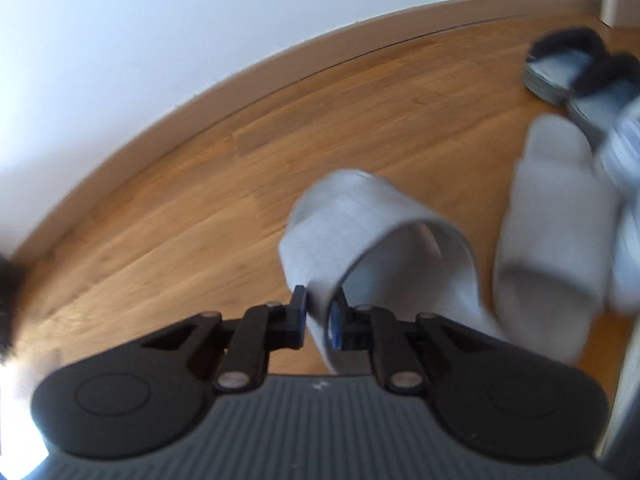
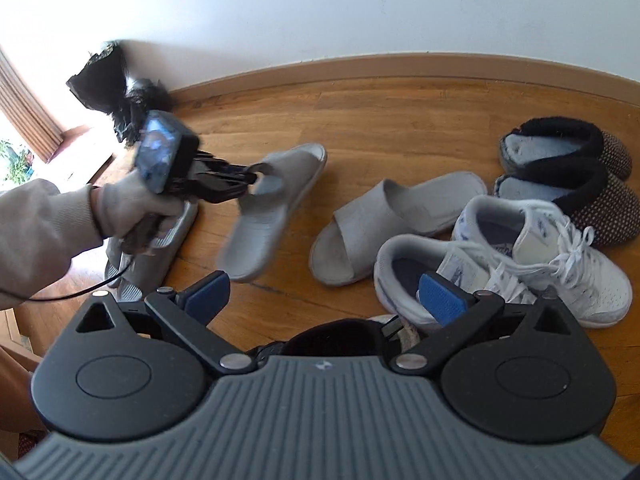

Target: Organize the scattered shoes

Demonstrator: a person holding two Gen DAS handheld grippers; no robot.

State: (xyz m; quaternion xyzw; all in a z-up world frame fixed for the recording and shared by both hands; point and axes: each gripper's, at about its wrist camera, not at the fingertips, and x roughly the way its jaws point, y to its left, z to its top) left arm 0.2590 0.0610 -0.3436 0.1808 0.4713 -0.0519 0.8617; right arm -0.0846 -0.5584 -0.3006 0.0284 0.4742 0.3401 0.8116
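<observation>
Grey slide (image 1: 360,236), pinched by its strap in the left claw (image 1: 318,314), hangs clear of the wooden floor (image 1: 180,216) — the two fingers closed tight on the strap edge, one inside the band and one outside. From the right wrist view the same slide (image 2: 276,200) tilts toe-up, heel-down in the air, gripped at the strap by the left claw (image 2: 256,178), which a gloved hand (image 2: 132,204) holds by its handle.

Its mate, a second grey slide (image 2: 384,220), lies flat on the floor just to the right, toe pointing toward the camera. Touching that slide's far side is a pair of white sneakers (image 2: 520,256) with blue trim, set side by side. Behind the sneakers sits a pair of dark fleece-lined slippers (image 2: 576,184) with dotted uppers, pressed against each other and near the baseboard (image 2: 400,66).

Under the gloved hand, further grey footwear (image 2: 160,248) rests on the floor; how many pieces cannot be told. A black crumpled bag (image 2: 108,84) stands in the corner by the white wall (image 2: 320,8).

The right claw (image 2: 326,298) stands wide open with nothing between its blue pads (image 2: 440,296) — it hovers above the sneakers' heels.
</observation>
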